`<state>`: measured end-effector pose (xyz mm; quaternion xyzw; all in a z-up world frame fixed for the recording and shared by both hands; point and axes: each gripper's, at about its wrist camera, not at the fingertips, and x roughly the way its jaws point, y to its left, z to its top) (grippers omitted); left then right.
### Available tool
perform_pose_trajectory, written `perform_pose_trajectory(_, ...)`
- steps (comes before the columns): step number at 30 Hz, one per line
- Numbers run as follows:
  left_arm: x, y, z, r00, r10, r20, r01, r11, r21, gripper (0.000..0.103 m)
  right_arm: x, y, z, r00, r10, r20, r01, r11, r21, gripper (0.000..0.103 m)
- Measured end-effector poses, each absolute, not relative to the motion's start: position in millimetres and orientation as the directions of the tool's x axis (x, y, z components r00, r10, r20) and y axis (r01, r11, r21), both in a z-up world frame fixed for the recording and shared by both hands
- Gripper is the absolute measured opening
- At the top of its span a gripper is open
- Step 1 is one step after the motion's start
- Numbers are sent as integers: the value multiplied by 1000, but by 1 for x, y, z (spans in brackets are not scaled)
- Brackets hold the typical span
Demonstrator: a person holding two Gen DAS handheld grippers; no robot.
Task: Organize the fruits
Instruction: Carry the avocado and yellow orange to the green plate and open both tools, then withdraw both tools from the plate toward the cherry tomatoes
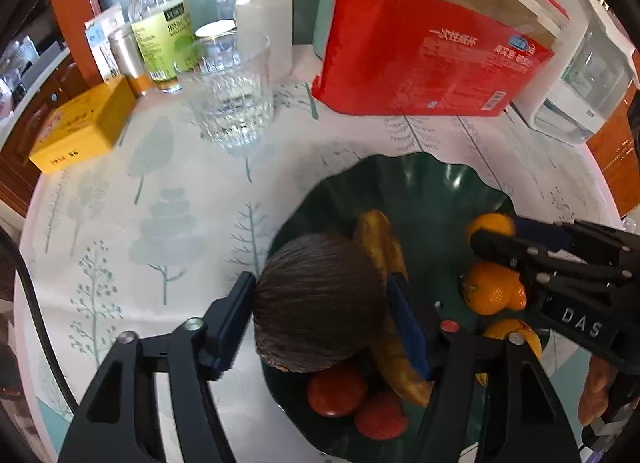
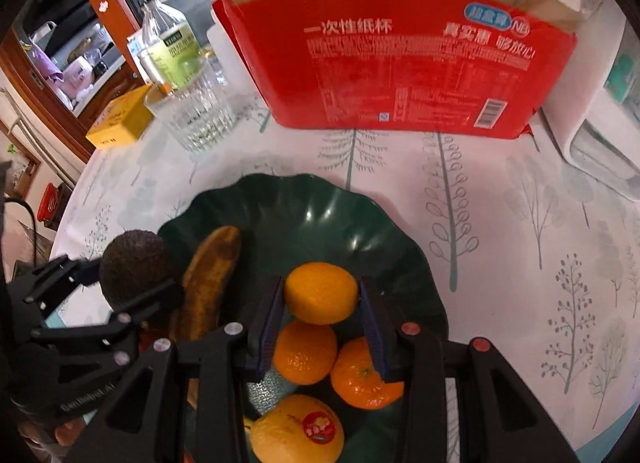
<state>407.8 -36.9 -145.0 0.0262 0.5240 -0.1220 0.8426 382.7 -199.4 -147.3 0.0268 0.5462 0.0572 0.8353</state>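
Fruit and tableware, counted by kind.
One avocado (image 1: 316, 303) between the left fingers, one banana (image 2: 212, 279) beside it; three mandarins (image 2: 320, 292) at the right fingers, one stickered orange (image 2: 296, 431) nearer the wrist; two red fruits (image 1: 337, 393) under the left fingers; one green bowl (image 2: 320, 207); beyond the fingertips one glass (image 1: 232, 95), two bottles (image 1: 160, 23), one yellow box (image 1: 80, 127), one red pack (image 2: 400, 63).

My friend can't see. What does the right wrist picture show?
The right gripper holds an orange over a dark green bowl of oranges and a banana. On the left, the left gripper holds an avocado.
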Motion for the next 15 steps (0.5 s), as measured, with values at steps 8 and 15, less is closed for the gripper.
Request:
perform_pose_trajectory(8,395,-39,-118,460,-218,-861,253,961,-108,81,378,-198,-145,390,144,-909,-60,990,131,43)
perform_pose_trajectory(15,374,-41,-91,492,-212,-845,270,959,-83,83,361,-194,-119,425,155,-892,-78,988,134,43)
